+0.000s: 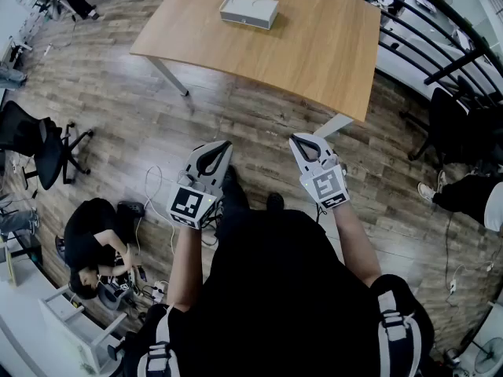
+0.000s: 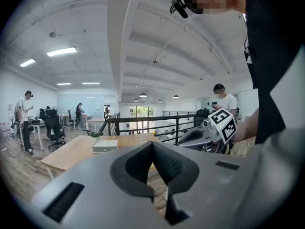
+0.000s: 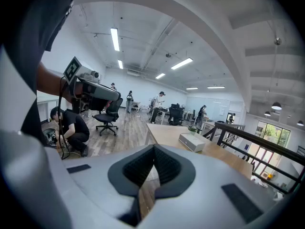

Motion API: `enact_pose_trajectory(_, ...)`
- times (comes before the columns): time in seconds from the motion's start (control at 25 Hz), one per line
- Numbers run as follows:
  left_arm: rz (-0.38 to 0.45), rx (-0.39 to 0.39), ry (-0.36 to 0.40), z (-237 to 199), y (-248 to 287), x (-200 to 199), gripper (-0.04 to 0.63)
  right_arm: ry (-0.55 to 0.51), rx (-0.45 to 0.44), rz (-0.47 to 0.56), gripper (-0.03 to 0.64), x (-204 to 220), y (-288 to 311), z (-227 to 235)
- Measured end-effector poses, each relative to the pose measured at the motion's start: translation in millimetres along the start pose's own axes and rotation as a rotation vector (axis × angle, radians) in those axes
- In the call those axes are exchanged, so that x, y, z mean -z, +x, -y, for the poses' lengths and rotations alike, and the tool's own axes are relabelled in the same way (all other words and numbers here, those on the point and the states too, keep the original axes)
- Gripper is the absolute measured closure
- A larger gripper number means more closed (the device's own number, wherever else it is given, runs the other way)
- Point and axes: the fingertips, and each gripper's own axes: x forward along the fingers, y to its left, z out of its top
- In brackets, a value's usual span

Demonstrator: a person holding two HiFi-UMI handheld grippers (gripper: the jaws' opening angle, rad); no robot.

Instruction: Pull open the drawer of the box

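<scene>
Since the box [image 1: 249,9] sits well apart on the desk [image 1: 314,45], you hold left tongs [image 1: 227,144] and right tongs [image 1: 294,138] closed together, empty, at the ready.

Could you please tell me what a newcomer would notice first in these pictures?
The left gripper and right gripper stand out first: held side by side over the wood floor, both shut and empty. Well ahead of them stands a wooden table with a white box near its far edge. At the lower left of the head view, a person crouches on the floor.
</scene>
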Motion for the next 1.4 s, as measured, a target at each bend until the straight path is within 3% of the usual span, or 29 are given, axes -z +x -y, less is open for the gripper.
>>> enact_pose_trajectory(0.92, 0.005, -0.022, -0.023, -3.2, -4.8, 1.6, 0.572, 0.027, 0.031, -0.025, 0.591, 5.0, 5.9, 8.3)
enact_pose_trajectory(1.04, 0.032, -0.013, -0.037, -12.3, -2.6, -2.6, 0.574, 0.029, 0.039, -0.028, 0.591, 0.8, 11.7, 8.0)
enact_pose_trajectory(1.4, 0.010, 0.033, -0.036, -60.0, 7.1, 0.7, 0.572, 0.043, 0.079, -0.050, 0.591, -13.8, 52.0, 14.0)
